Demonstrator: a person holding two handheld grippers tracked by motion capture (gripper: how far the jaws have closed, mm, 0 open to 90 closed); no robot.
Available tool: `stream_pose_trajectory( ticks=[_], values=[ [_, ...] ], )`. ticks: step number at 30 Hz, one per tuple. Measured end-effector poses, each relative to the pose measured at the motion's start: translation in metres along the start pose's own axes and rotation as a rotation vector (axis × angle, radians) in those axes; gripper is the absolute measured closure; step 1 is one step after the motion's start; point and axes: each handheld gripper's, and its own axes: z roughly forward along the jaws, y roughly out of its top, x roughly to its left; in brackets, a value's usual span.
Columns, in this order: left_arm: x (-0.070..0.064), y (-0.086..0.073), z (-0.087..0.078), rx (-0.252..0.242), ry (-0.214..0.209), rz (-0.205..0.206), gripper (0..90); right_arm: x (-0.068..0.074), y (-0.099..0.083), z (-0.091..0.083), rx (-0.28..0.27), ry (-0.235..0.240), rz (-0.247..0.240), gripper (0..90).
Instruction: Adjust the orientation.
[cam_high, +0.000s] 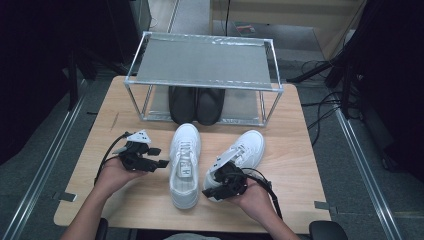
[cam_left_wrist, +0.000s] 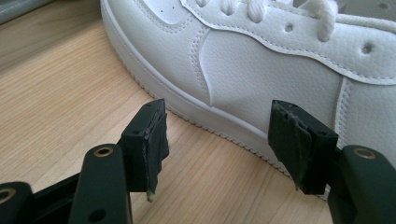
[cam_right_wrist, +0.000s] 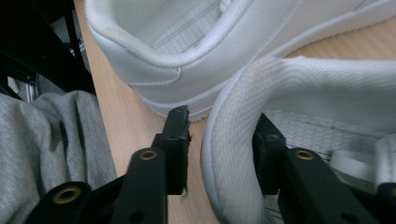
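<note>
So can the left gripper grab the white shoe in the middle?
Probably yes. The left gripper has its fingers open right beside the middle white shoe, aimed at its side, with bare table between them and nothing in the way.

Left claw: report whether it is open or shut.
Open. The left claw has its jaws spread apart with bare table between them, beside the white sneaker.

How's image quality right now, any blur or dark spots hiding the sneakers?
High view: soft overall, surroundings dark, both white leather sneakers bright and readable. Left gripper view: sharp, even light on the sneaker's side. Right gripper view: the padded white heel collar is close and slightly soft, dark at upper left.
</note>
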Motion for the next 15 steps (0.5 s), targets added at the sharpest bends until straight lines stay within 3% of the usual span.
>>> stream_pose_trajectory(
  ticks=[3, 8, 12, 15],
  values=[
    [-0.001, 0.0, 0.001, 0.003, -0.001, 0.001, 38.0, -0.001, 0.0, -0.009, -0.024, -0.004, 0.001, 60.8],
    [-0.003, 0.0, 0.002, 0.004, -0.004, 0.003, 37.8, -0.005, -0.001, -0.035, -0.119, 0.0, 0.025, 60.9],
    [-0.002, 0.0, 0.003, 0.01, 0.002, -0.003, 37.8, -0.013, -0.005, -0.055, -0.193, -0.016, 0.012, 58.9],
    [-0.001, 0.0, 0.003, 0.008, 0.001, -0.004, 37.8, -0.02, -0.009, -0.066, -0.216, -0.041, 0.02, 60.7]
  ],
)
